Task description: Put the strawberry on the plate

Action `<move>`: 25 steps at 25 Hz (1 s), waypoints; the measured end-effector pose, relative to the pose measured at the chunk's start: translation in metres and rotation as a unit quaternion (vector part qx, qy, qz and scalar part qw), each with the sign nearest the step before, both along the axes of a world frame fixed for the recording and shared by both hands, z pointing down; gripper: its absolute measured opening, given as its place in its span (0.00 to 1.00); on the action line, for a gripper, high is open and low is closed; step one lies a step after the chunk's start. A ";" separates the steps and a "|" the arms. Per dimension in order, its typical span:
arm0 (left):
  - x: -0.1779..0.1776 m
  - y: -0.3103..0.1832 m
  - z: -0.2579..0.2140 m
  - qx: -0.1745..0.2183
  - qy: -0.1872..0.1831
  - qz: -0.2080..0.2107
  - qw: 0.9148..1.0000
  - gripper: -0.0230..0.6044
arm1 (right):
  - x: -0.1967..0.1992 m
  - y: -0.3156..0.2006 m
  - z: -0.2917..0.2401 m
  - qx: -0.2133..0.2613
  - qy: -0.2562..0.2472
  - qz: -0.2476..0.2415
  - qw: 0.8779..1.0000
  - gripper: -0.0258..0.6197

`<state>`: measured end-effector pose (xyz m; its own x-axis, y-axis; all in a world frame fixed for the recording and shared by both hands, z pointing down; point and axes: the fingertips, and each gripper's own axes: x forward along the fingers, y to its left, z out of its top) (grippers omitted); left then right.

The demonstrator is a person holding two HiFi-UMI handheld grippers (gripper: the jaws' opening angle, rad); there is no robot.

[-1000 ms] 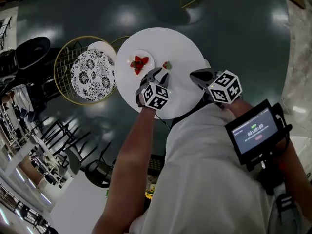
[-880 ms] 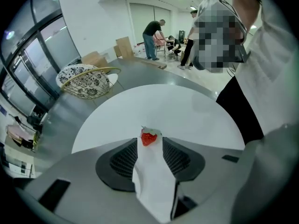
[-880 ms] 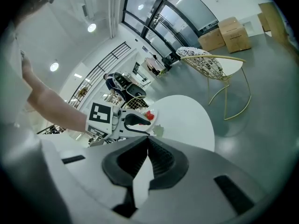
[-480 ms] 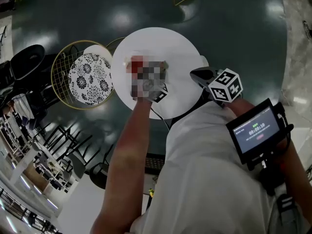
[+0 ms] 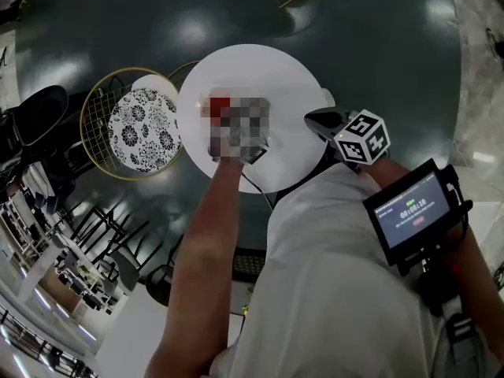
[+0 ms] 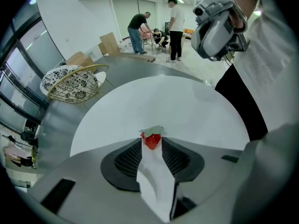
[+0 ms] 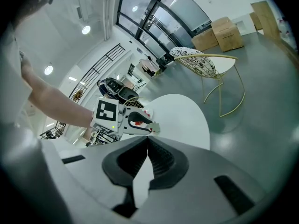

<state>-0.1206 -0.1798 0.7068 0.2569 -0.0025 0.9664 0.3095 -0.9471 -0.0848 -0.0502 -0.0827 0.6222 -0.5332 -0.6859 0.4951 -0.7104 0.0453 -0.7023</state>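
Note:
A red strawberry (image 6: 151, 139) with a pale green cap lies on the round white table (image 6: 187, 106). It sits right between the tips of my left gripper (image 6: 152, 144), whose jaws stand wide and do not visibly press on it. In the head view a mosaic patch hides that gripper and most of the plate. Only the red strawberries on the plate (image 5: 220, 101) show at the patch's top left. My right gripper (image 5: 313, 120) hovers at the table's right edge, shut and empty. From the right gripper view its jaws (image 7: 148, 140) point at the left gripper (image 7: 150, 125).
A gold wire chair with a black-and-white patterned cushion (image 5: 142, 128) stands left of the table. Dark chairs (image 5: 43, 101) and railings lie further left. People (image 6: 175, 22) and cardboard boxes (image 7: 224, 34) are far off. A screen (image 5: 413, 211) is strapped on the right forearm.
The left gripper has reached slightly further over the table toward the loose strawberry, and a mosaic patch now covers it in the head view. The right gripper has barely moved.

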 end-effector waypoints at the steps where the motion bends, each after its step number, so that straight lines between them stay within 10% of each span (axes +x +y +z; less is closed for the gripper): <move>1: 0.000 0.000 0.000 -0.002 0.002 -0.004 1.000 0.24 | 0.000 0.000 0.000 -0.001 0.000 -0.001 1.000 0.05; 25: -0.009 0.022 -0.020 -0.043 0.065 -0.155 0.985 0.23 | -0.006 -0.004 -0.006 0.007 0.014 -0.056 0.998 0.05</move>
